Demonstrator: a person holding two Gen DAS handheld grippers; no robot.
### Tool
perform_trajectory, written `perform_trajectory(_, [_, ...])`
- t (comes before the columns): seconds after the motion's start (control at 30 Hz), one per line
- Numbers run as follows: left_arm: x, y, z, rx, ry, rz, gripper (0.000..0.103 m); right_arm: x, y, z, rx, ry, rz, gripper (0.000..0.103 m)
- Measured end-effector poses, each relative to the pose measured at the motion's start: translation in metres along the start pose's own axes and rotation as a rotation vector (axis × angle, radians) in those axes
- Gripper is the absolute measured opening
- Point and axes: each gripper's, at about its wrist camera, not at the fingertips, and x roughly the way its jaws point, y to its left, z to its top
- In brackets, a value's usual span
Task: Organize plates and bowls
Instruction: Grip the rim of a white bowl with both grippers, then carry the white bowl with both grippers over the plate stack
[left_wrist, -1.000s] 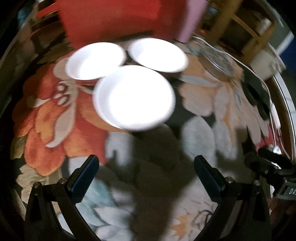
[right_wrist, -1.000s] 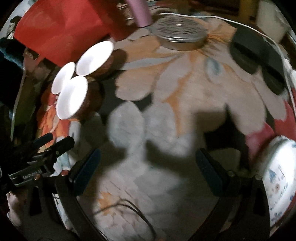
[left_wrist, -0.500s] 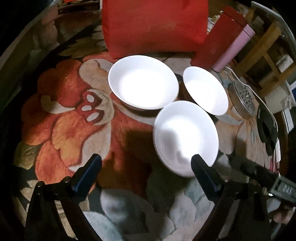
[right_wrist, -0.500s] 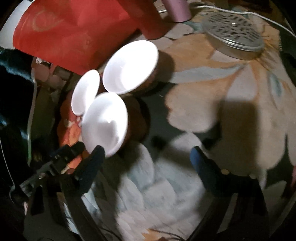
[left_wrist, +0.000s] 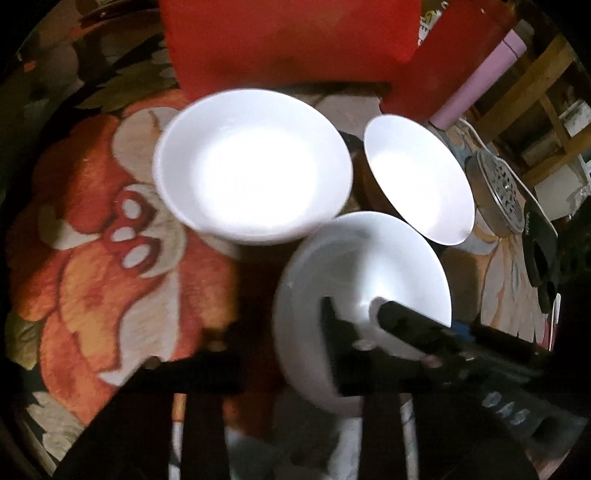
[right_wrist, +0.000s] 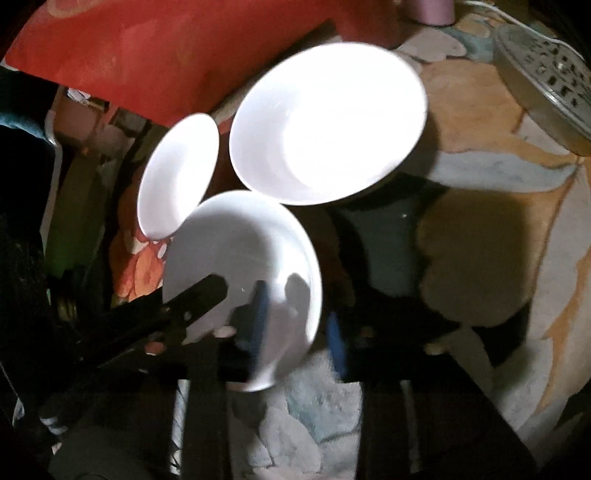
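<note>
Three white bowls stand close together on a flowered cloth. In the left wrist view the nearest bowl (left_wrist: 354, 273) sits before a left bowl (left_wrist: 251, 170) and a right bowl (left_wrist: 417, 177). My left gripper (left_wrist: 284, 332) is open, its right finger over the nearest bowl's rim and its left finger outside. My right gripper (right_wrist: 295, 325) is open too, straddling the near rim of the same bowl (right_wrist: 240, 251). The right gripper's finger shows in the left wrist view (left_wrist: 413, 325), reaching into that bowl. The other bowls (right_wrist: 325, 122) (right_wrist: 177, 173) lie beyond.
A red cushion (left_wrist: 288, 40) and a red box (left_wrist: 447, 55) stand behind the bowls, with a pink bottle (left_wrist: 484, 74) beside them. A perforated metal lid (left_wrist: 498, 192) and a black object (left_wrist: 539, 251) lie to the right.
Both grippers have moved in on the nearest bowl and now straddle its rim from opposite sides. The bowls look much larger and closer. The bowls themselves have not moved.
</note>
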Motion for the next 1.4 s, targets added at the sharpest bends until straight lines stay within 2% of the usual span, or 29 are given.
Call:
perform_trajectory(0.03, [0.002, -0.002, 0.000, -0.003, 0.008, 0.005, 0.017, 0.002, -0.001, 0.000, 0.006, 0.000, -0.018, 0.018])
perform_trajectory(0.07, [0.001, -0.002, -0.001, -0.005, 0.002, 0.007, 0.016, 0.002, -0.003, 0.000, 0.013, -0.004, -0.028, 0.011])
perform_trajectory(0.1, [0.000, -0.002, -0.002, -0.005, -0.001, 0.002, 0.013, 0.002, -0.005, -0.001, 0.019, -0.003, -0.025, 0.010])
perform_trajectory(0.13, [-0.002, -0.003, -0.004, -0.003, -0.003, -0.005, 0.009, 0.001, -0.008, -0.002, 0.029, 0.002, -0.017, 0.010])
perform_trajectory(0.37, [-0.020, -0.017, -0.032, 0.041, 0.006, -0.035, 0.009, -0.016, -0.015, -0.028, 0.027, 0.019, -0.018, 0.010])
perform_trajectory(0.53, [-0.042, -0.044, -0.054, 0.097, 0.021, -0.042, 0.009, -0.043, -0.016, -0.052, -0.003, 0.025, -0.042, 0.010])
perform_trajectory(0.67, [-0.066, -0.063, -0.070, 0.104, 0.016, -0.053, 0.009, -0.073, -0.015, -0.068, -0.025, 0.021, -0.058, 0.011])
perform_trajectory(0.83, [-0.097, -0.099, -0.089, 0.168, 0.008, -0.032, 0.009, -0.111, -0.027, -0.093, 0.003, 0.003, -0.063, 0.011])
perform_trajectory(1.0, [-0.112, -0.136, -0.105, 0.185, 0.024, -0.068, 0.009, -0.147, -0.048, -0.117, 0.062, -0.016, -0.077, 0.011])
perform_trajectory(1.23, [-0.117, -0.205, -0.134, 0.288, 0.057, -0.107, 0.009, -0.194, -0.097, -0.148, 0.169, -0.039, -0.085, 0.011])
perform_trajectory(1.4, [-0.111, -0.251, -0.151, 0.349, 0.084, -0.138, 0.009, -0.224, -0.132, -0.166, 0.215, -0.065, -0.122, 0.011])
